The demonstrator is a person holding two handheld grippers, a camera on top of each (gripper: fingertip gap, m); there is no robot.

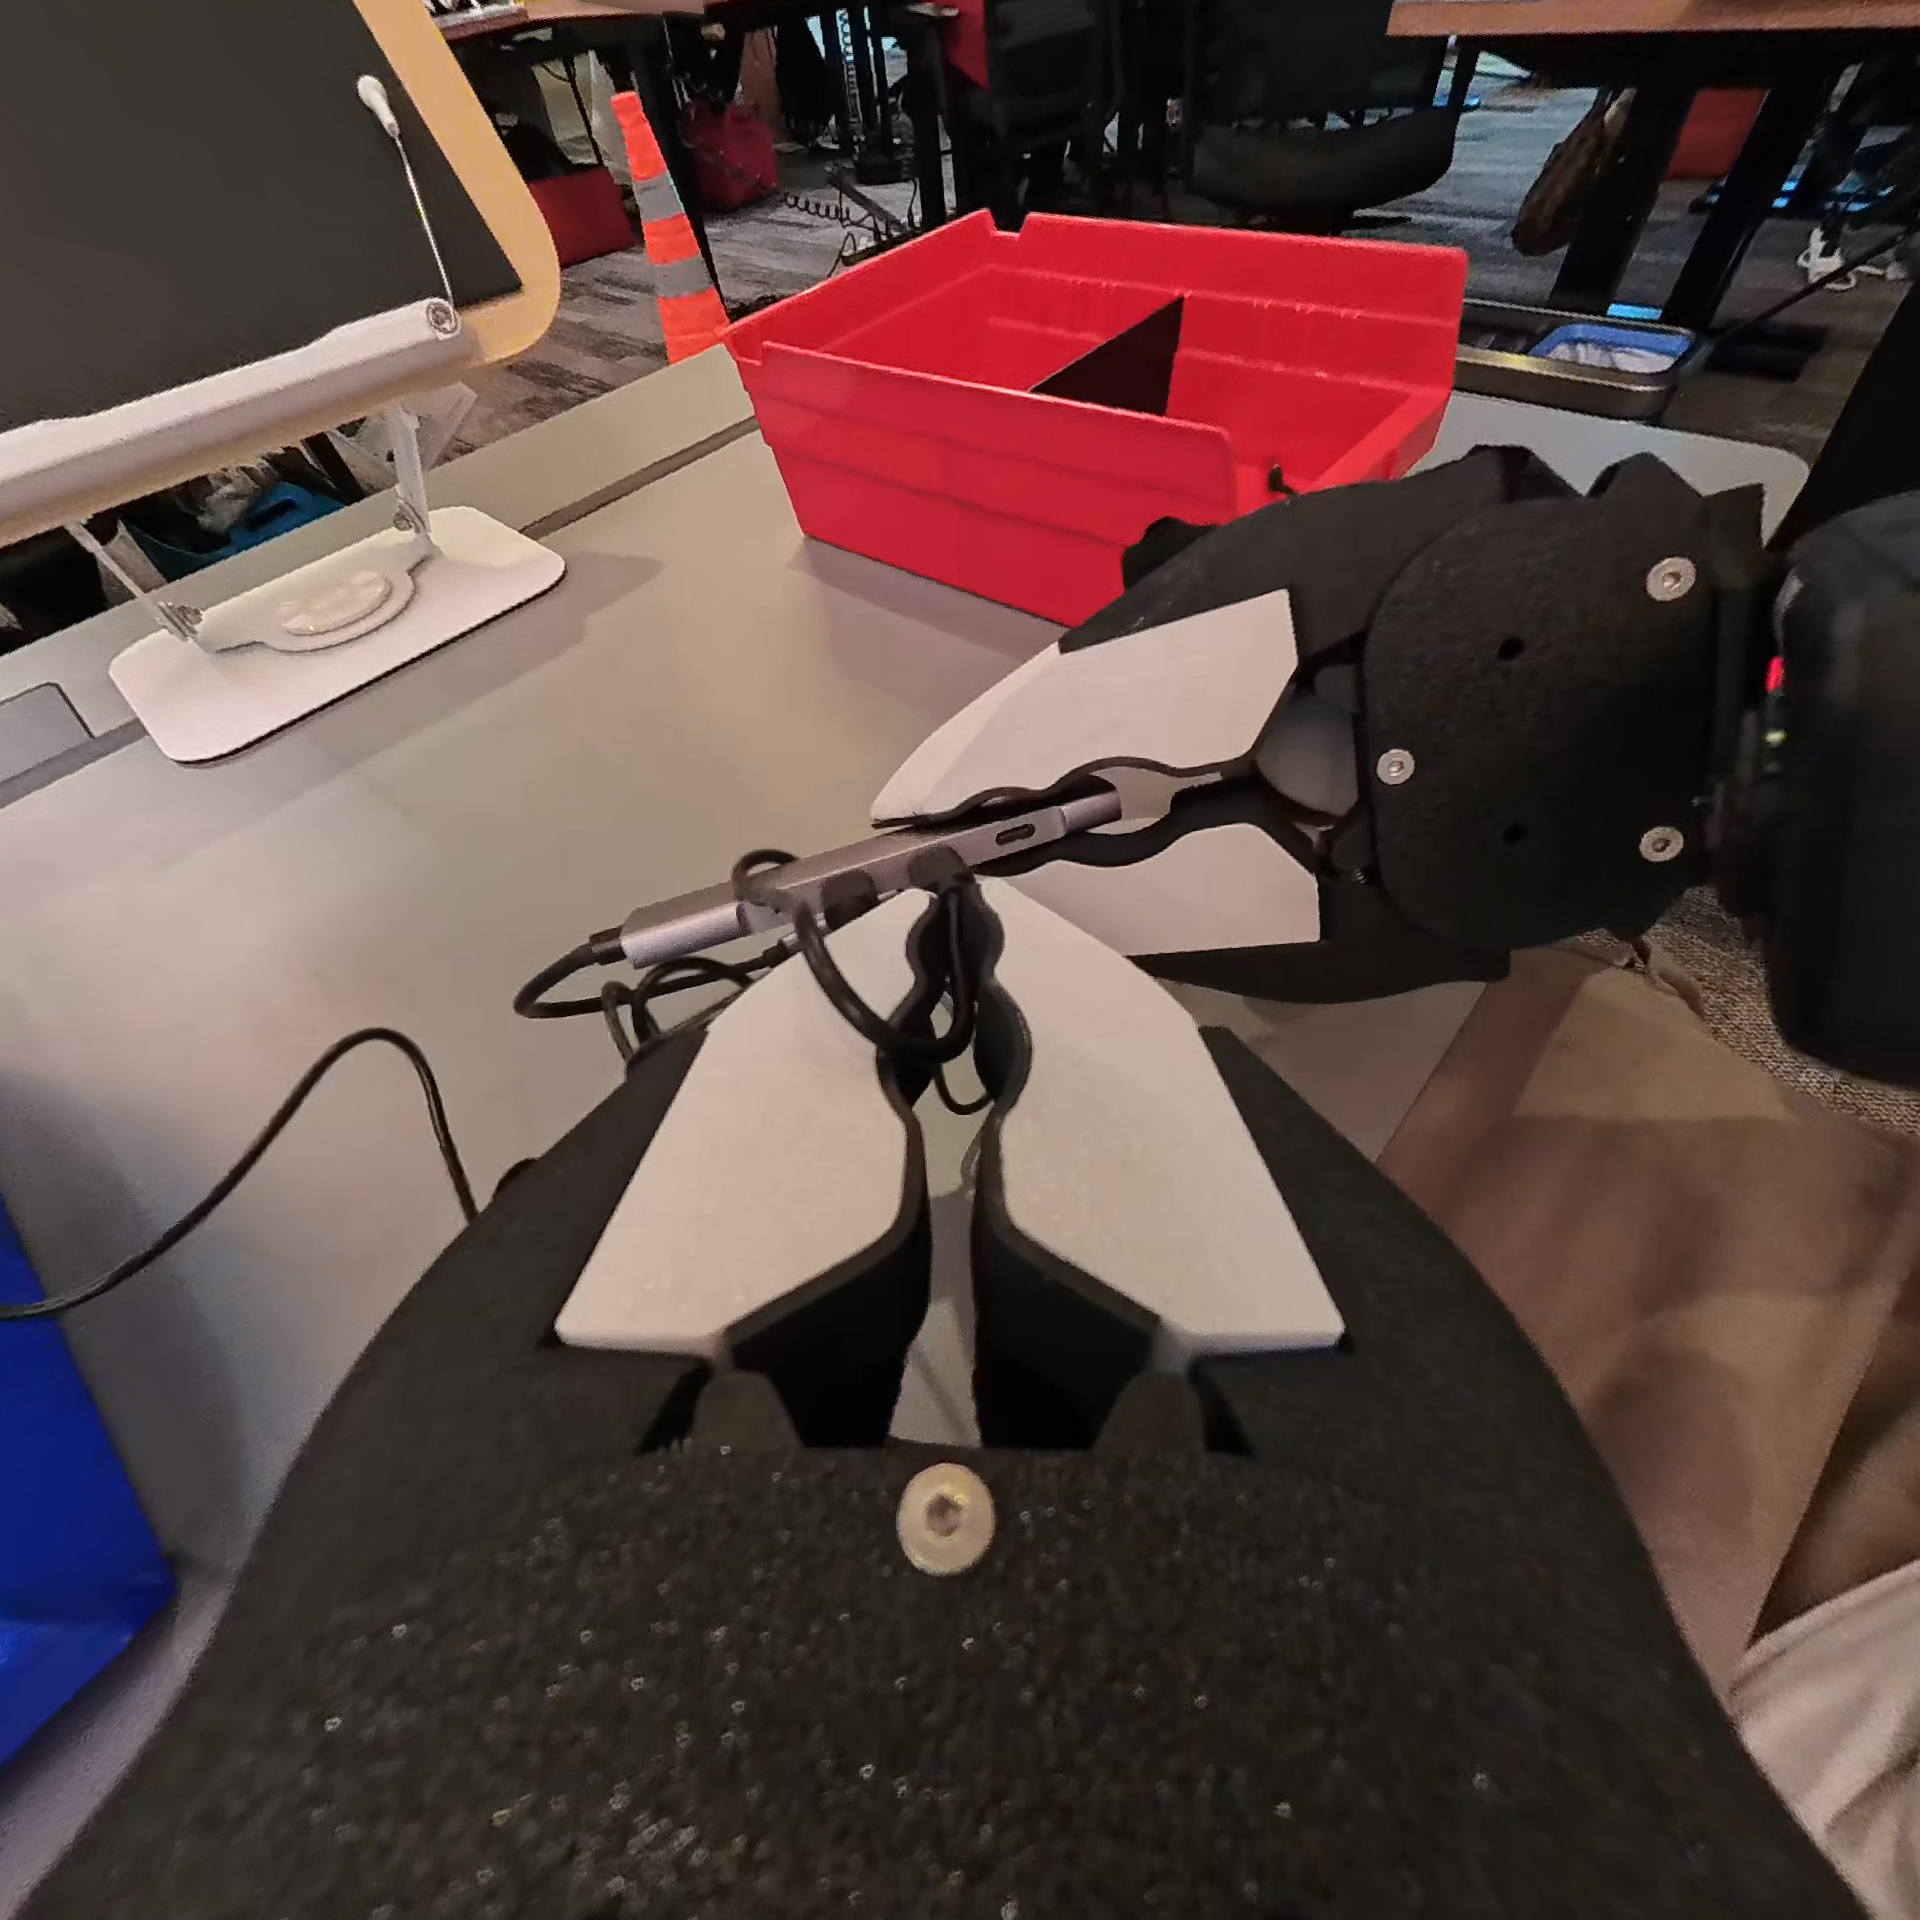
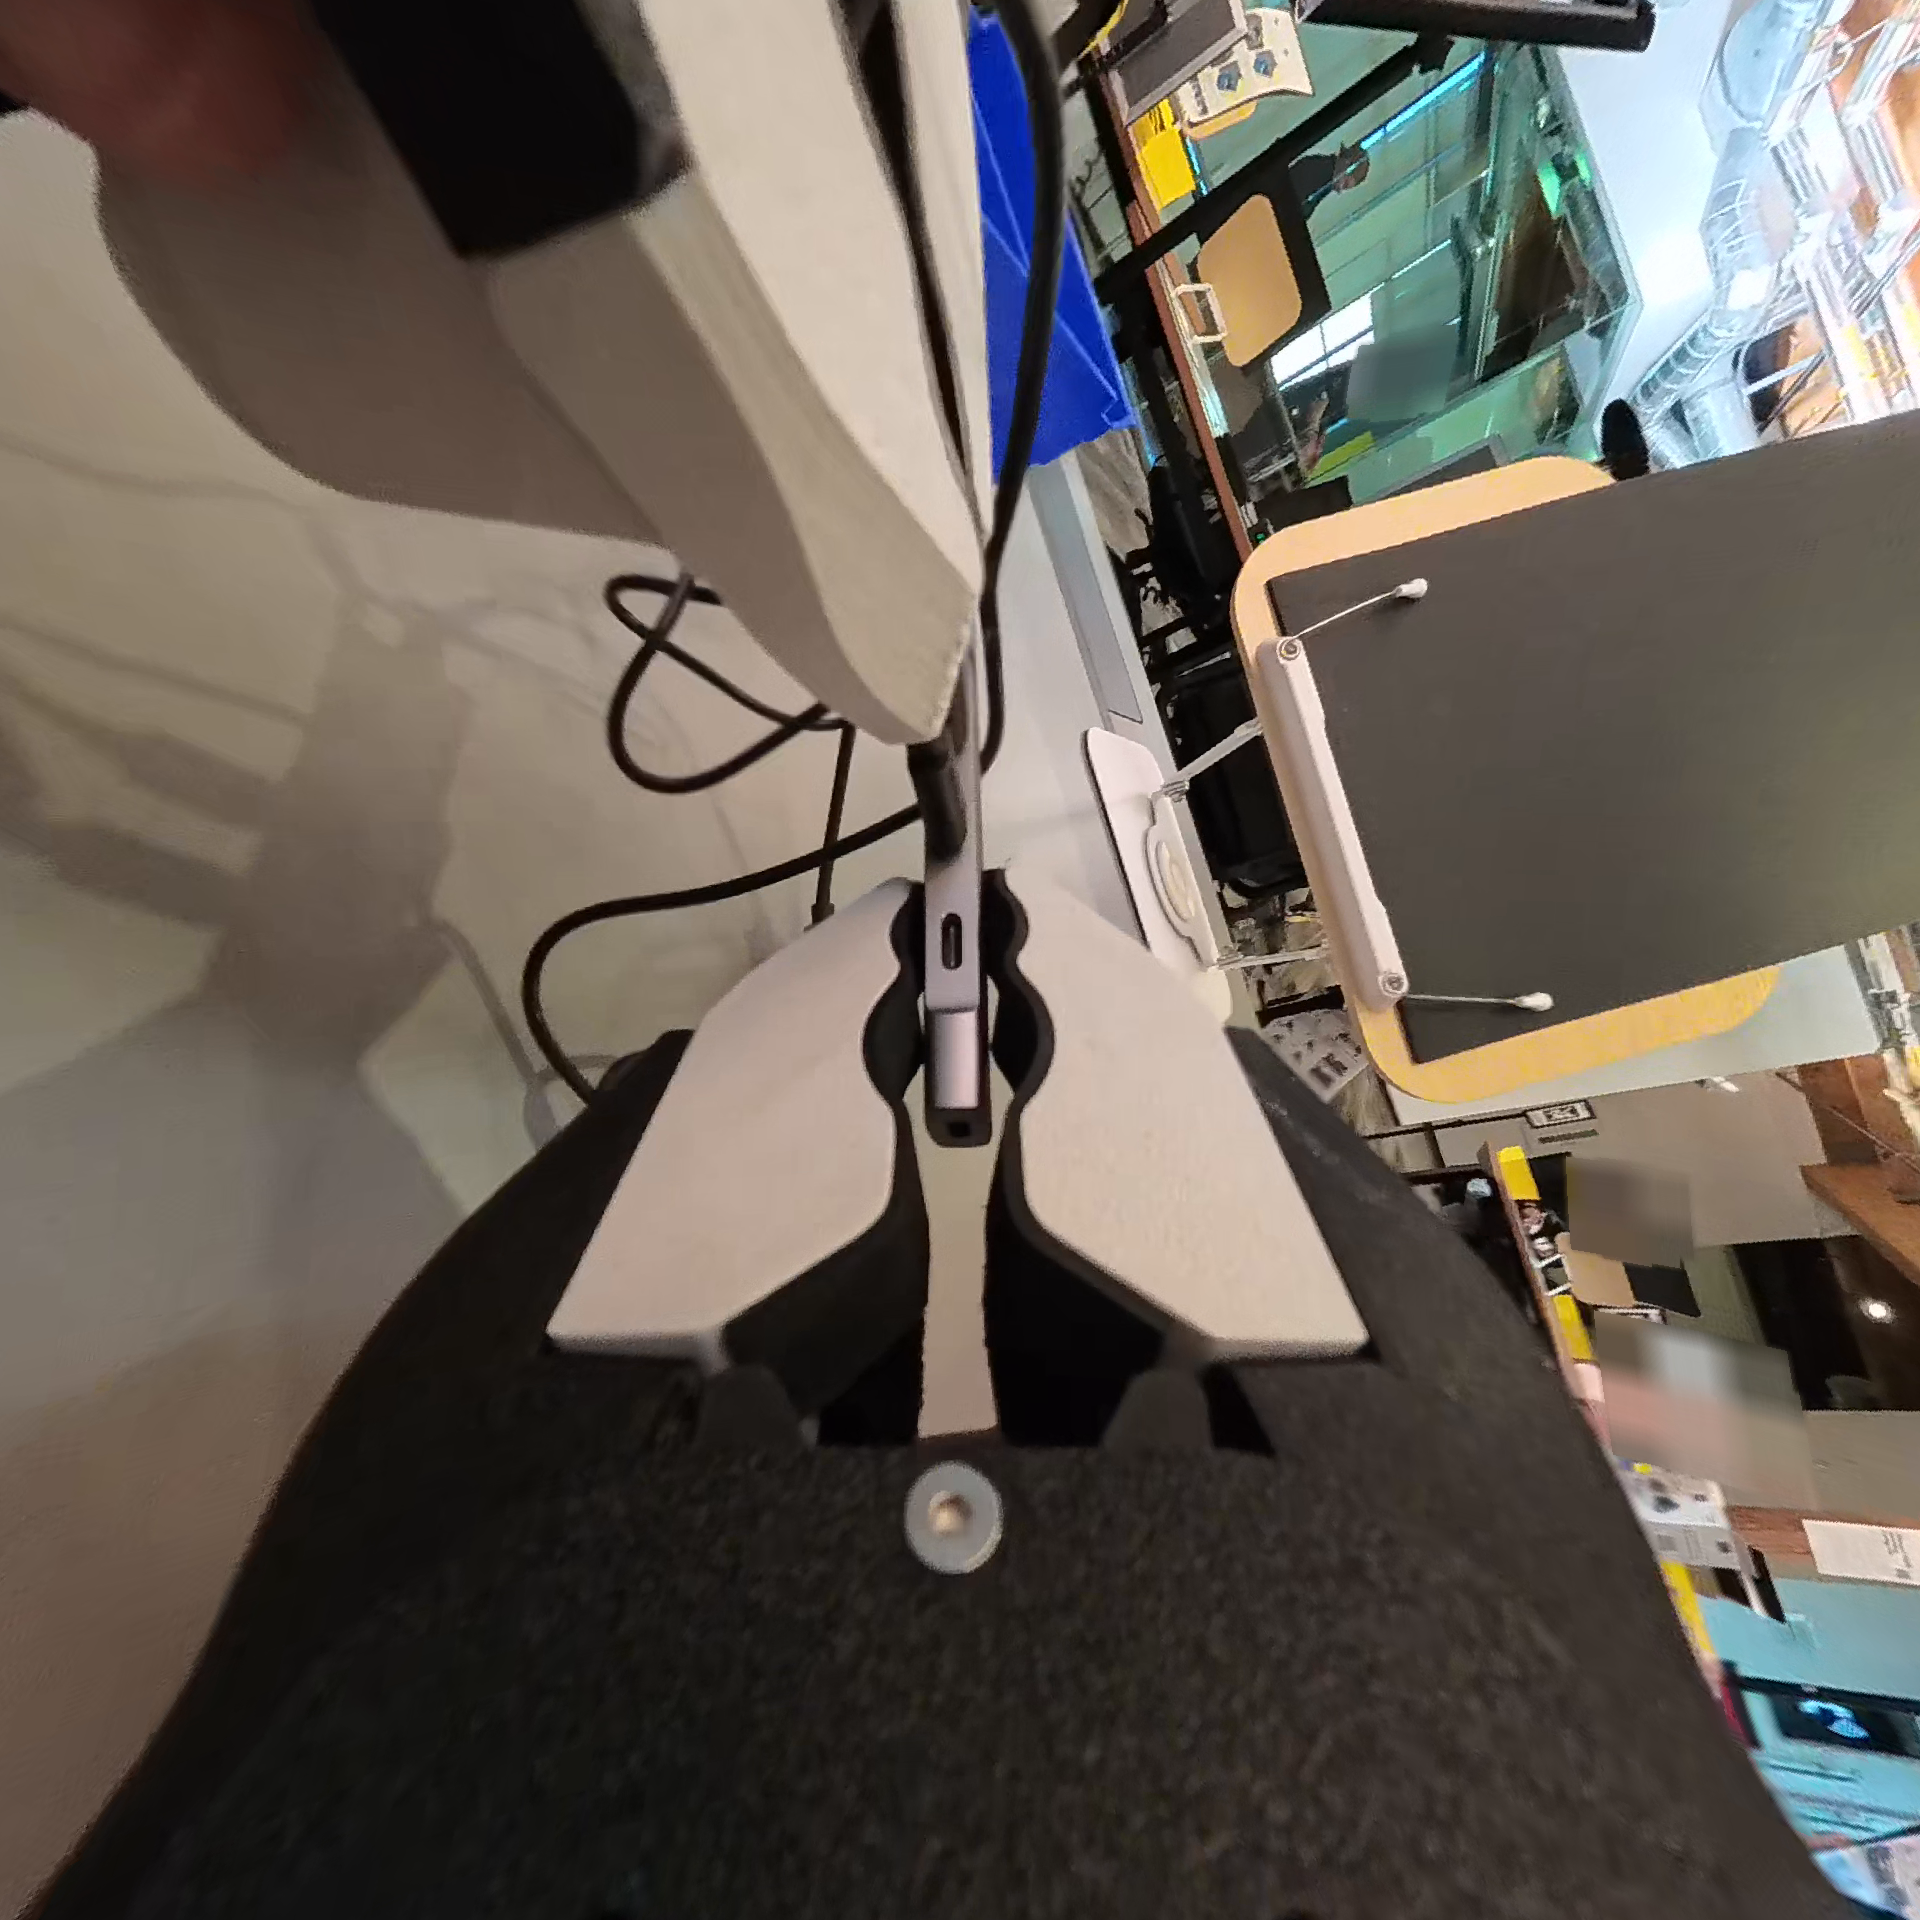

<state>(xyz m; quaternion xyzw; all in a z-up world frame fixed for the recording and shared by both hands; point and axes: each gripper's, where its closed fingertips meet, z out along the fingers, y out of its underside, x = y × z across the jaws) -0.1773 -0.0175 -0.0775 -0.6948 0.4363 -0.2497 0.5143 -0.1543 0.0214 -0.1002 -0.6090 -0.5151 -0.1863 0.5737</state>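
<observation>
Clamping grey hub (image 1: 831, 883) flat between its fingers, right gripper (image 1: 935, 821) enters left wrist view from 3 o'clock. Hub held above grey table (image 1: 520, 831), its far end pointing to 9 o'clock. Left gripper (image 1: 951, 935) closed on loops of black cable (image 1: 914, 997) hanging just under hub. Red bin (image 1: 1039, 447) at 12 o'clock, well apart. White stand (image 1: 332, 623) at 10 o'clock. Right wrist view: hub (image 2: 951, 997) pinched between right gripper's tips (image 2: 956, 987); left gripper's finger (image 2: 810, 499) above at 12 o'clock.
</observation>
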